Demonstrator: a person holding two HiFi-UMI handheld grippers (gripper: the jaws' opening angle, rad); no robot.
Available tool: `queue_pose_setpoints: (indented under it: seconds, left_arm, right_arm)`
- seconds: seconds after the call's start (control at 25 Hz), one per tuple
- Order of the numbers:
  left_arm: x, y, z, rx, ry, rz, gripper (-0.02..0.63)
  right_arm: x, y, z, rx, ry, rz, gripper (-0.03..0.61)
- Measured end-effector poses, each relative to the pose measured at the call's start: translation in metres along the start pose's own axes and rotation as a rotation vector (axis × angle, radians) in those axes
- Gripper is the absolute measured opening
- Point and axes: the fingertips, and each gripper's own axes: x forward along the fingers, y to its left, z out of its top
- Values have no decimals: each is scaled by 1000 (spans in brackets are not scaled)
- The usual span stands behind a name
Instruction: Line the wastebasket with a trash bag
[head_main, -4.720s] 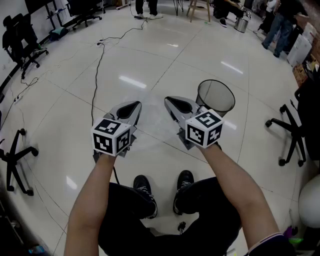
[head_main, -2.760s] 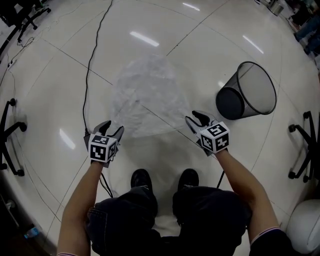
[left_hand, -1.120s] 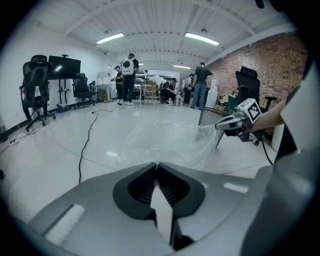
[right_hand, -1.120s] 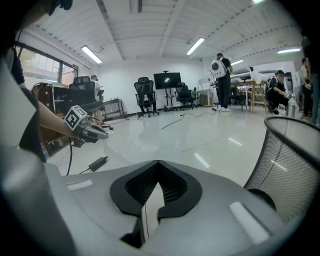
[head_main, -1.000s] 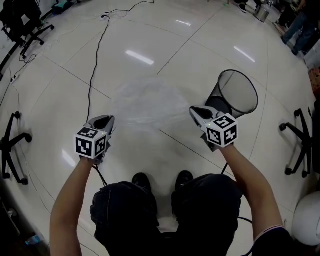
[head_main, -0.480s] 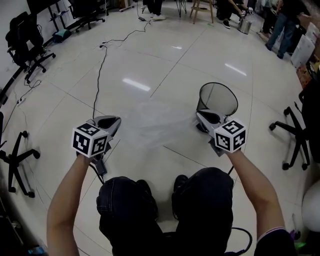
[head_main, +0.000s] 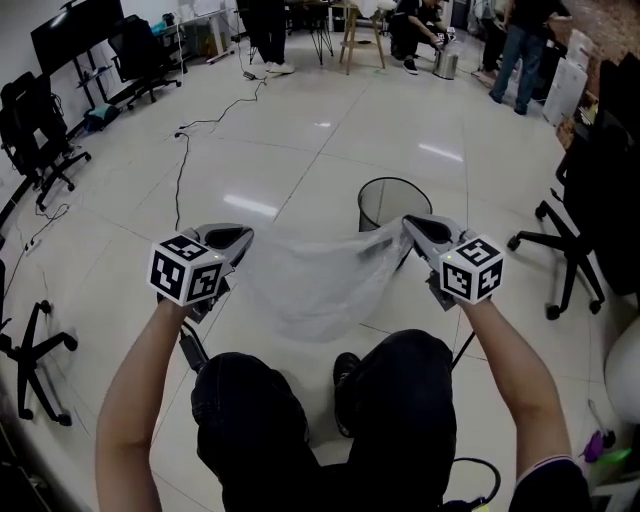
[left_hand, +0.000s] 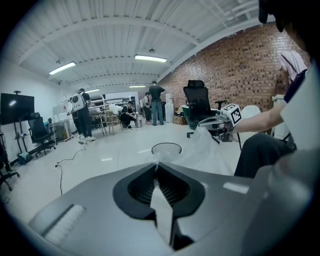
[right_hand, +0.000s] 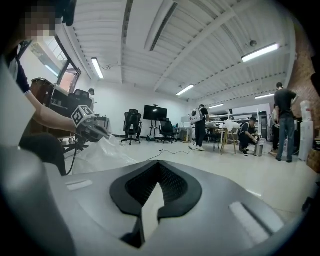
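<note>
Both your left fingers (head_main: 240, 240) and right fingers (head_main: 416, 228) are clamped shut on the clear plastic trash bag (head_main: 315, 275), held aloft between them. The black wire-mesh wastebasket (head_main: 385, 200) stands unlined on the floor beyond; fitting remains.

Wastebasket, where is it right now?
Head view: the wastebasket stands on the floor just behind the held-up trash bag, nearest the right gripper.

Wastebasket (head_main: 388, 205) lower part hidden behind trash bag (head_main: 310, 285); office chair (head_main: 592, 170) at right cut by picture edge.
</note>
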Motion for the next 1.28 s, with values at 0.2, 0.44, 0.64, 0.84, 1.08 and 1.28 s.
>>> queue_pose_setpoints:
  seconds: [0.2,0.44,0.64,0.84,1.08,1.28]
  left_arm:
    - [4,-21,31,26,-47,-33,11]
    - [18,-50,74,67,-105,-75,11]
    - [38,-66,97,75,-131,-104,11]
    - [63,-74,127,109,-150,-129,11]
    - [90,-81,171,133,-205,-160,11]
    - [112,-81,196,147,-230,-191,11]
  right_arm:
    - [-43,-16,12,3,-37,-85,2]
    - [-86,-35,29,-14,-67,-159,2]
    - [-96,-46,49,-22,-88,-205,2]
    - [-96,-60,68,-22,-101,-238,2]
    - [-88,-80,95,-49,-120,-252,2]
    - [-68,-93,121,-70,-154,-249,2]
